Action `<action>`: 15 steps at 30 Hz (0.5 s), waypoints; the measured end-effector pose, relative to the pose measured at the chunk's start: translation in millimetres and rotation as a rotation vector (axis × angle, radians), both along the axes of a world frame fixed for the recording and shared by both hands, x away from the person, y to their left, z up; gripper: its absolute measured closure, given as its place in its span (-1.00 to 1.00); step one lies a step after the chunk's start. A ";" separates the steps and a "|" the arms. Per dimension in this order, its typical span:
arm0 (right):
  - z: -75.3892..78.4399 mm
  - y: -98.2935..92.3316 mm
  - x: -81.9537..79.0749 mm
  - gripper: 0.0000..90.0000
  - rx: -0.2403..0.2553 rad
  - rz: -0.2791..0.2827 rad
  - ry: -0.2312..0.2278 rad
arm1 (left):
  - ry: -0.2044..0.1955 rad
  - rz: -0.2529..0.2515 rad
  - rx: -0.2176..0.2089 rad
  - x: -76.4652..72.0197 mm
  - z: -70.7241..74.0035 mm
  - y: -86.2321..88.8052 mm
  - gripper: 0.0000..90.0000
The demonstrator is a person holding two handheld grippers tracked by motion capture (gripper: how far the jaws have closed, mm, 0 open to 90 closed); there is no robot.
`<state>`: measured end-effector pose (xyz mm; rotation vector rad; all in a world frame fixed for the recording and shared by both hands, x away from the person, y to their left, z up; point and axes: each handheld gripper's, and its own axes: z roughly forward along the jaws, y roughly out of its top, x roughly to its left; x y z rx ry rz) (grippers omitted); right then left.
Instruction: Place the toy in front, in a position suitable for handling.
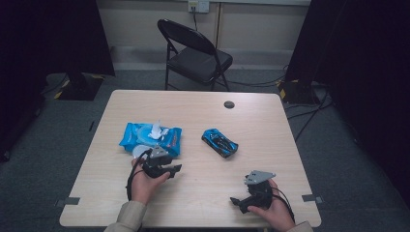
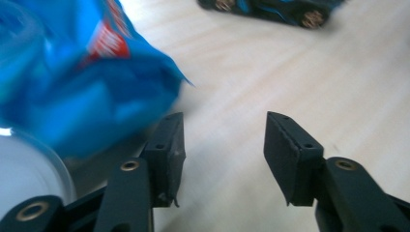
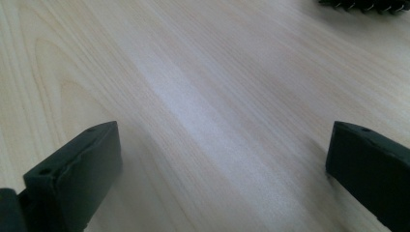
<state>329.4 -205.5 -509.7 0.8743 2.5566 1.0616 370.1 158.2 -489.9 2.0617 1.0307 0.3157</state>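
A blue wet-wipes pack (image 1: 151, 137) lies left of the table's middle, with a white wipe (image 1: 157, 129) sticking up from it and a round white lid (image 1: 140, 151) at its near edge. To its right a blue toy car (image 1: 220, 142) sits at an angle. My left gripper (image 1: 171, 169) is just in front of the pack. In the left gripper view it (image 2: 225, 116) stands open over bare wood, with the pack (image 2: 96, 82) at the left and the car (image 2: 275, 9) far ahead. My right gripper (image 1: 237, 201) rests near the front right edge, and it (image 3: 225, 128) is wide open with nothing between its jaws.
The light wooden table (image 1: 203, 116) has a dark cable hole (image 1: 229, 104) near its far edge. A black folding chair (image 1: 196, 55) stands behind it. Dark stands with cables flank the table on grey carpet. A dark ridged thing (image 3: 367, 5) shows at the top edge of the right gripper view.
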 end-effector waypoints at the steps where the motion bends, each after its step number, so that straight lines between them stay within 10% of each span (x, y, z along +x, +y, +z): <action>1: 0.0 0.0 0.0 -1.00 0.000 0.000 0.000 | 0.006 -0.001 -0.007 -5.0 -1.5 0.8 -0.08; 11: 0.3 1.5 -0.6 -1.00 0.003 -0.026 0.004 | -0.032 -0.104 0.052 -36.3 -14.6 11.4 -0.45; 15: 5.9 0.5 1.8 -0.66 -0.001 -0.031 0.016 | -0.041 -0.142 0.077 -38.1 -15.9 10.4 -0.63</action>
